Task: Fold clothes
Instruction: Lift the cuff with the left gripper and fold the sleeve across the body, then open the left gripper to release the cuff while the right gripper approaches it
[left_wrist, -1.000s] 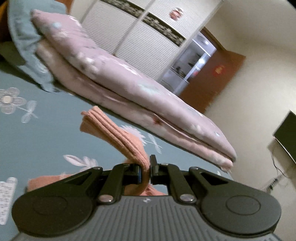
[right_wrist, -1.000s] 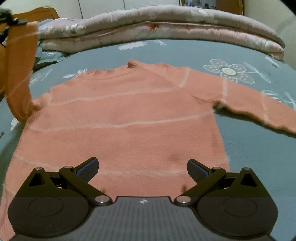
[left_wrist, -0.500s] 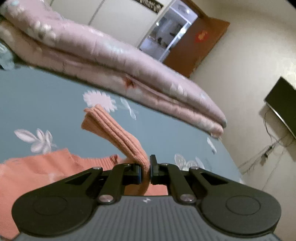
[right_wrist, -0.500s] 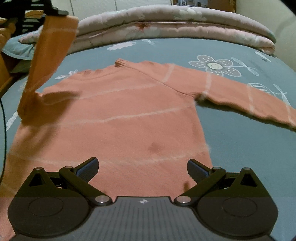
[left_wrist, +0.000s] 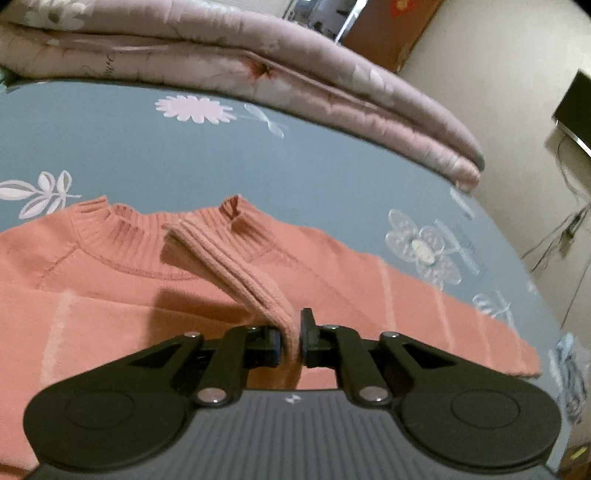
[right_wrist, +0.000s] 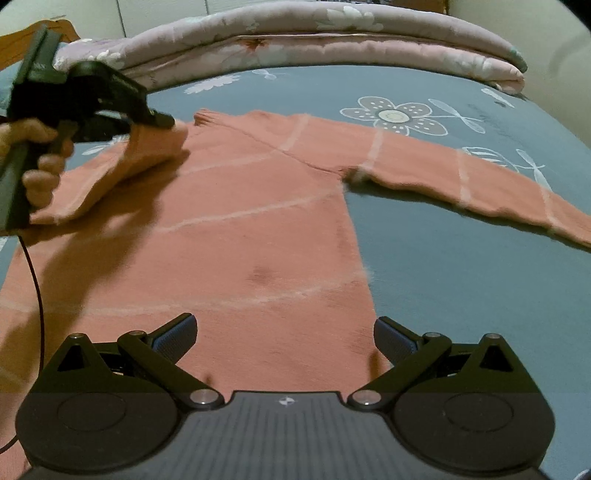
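The left hand-held gripper (left_wrist: 291, 339) is opening around the orange knit sweater's (right_wrist: 258, 229) ribbed cuff (left_wrist: 229, 273); let go early, the sleeve may flop crooked. The right hand-held gripper (right_wrist: 284, 339) gapes empty.

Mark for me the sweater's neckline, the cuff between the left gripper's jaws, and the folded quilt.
neckline (left_wrist: 147, 236): left wrist view, on the ribbed collar band.
cuff (left_wrist: 236, 273): left wrist view, on its ribbed middle.
folded quilt (right_wrist: 332, 40): right wrist view, on its front edge.

Right gripper (right_wrist: 283, 336): black linkage arms with silver pivot screws, blue textured pads (right_wrist: 176, 334), ribbed grey body with a small white mark at bottom centre. Left gripper (left_wrist: 291, 338): same black-and-grey build. At the left edge, a hand (right_wrist: 35, 155) on the black handle; a thin dark cable (right_wrist: 37, 295) hangs below.
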